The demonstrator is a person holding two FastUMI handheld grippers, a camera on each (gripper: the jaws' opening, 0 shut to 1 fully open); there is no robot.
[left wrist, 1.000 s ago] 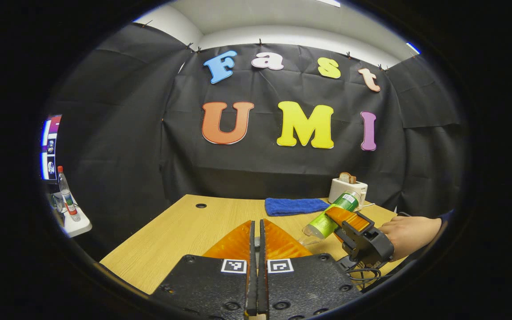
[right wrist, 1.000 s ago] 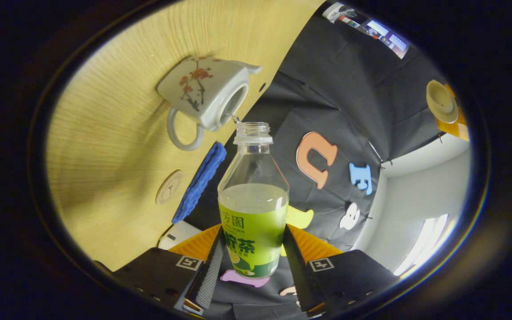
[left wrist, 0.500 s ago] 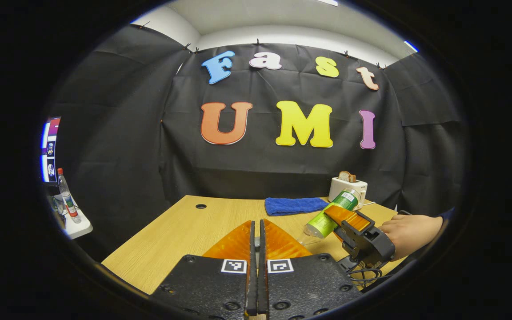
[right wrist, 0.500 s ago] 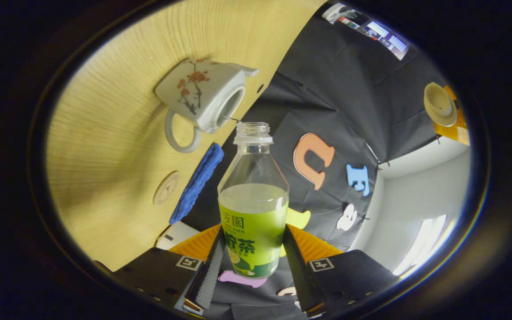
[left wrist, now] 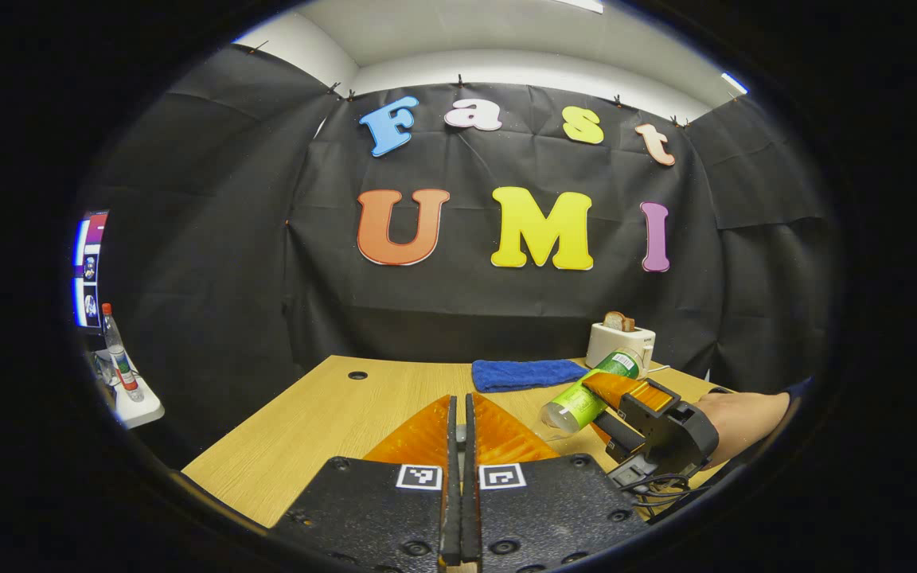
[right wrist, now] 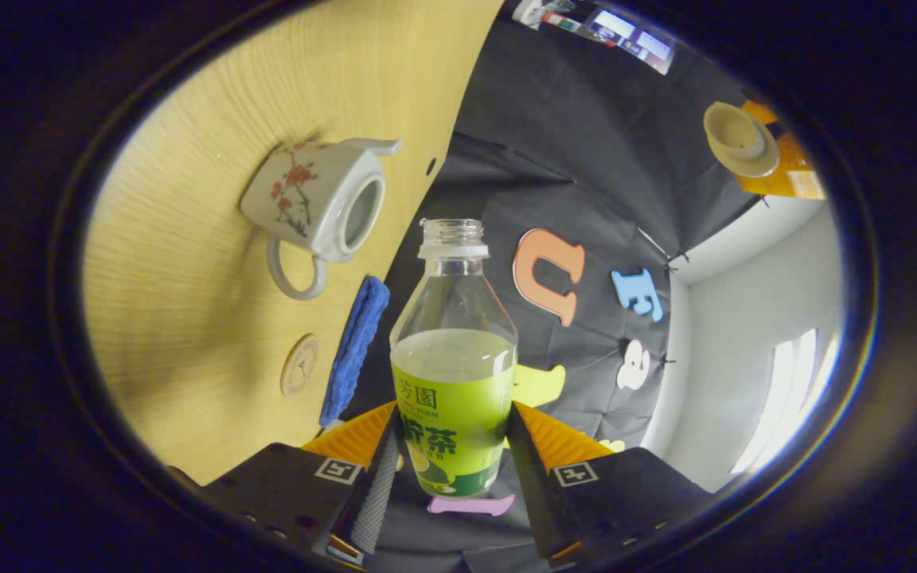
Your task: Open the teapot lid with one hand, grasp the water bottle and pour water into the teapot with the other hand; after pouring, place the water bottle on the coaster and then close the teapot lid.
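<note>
In the right gripper view my right gripper [right wrist: 454, 418] is shut on a clear bottle [right wrist: 454, 374] with a green label, uncapped and partly full. Its mouth points past a white teapot [right wrist: 319, 199] with red blossoms, whose round opening is uncovered. A round coaster [right wrist: 299, 364] lies on the table beyond the teapot's handle. The teapot lid [right wrist: 739, 137] hangs at the upper right, held by my left gripper [right wrist: 781, 163]. In the left gripper view my left gripper [left wrist: 458, 402] has its fingers pressed together. The right gripper [left wrist: 598, 391] holds the bottle [left wrist: 578, 400] tilted, mouth low.
A folded blue cloth [left wrist: 526, 372] lies at the back of the wooden table [left wrist: 331, 406], with a white toaster [left wrist: 620, 342] to its right. A hand [left wrist: 745, 414] holds the right gripper. A side shelf with a small bottle [left wrist: 120, 358] stands off the table's left.
The bottle's mouth has drawn away from the teapot's opening, and the thin trickle at the mouth is gone. In the left gripper view the right gripper has shifted slightly right.
</note>
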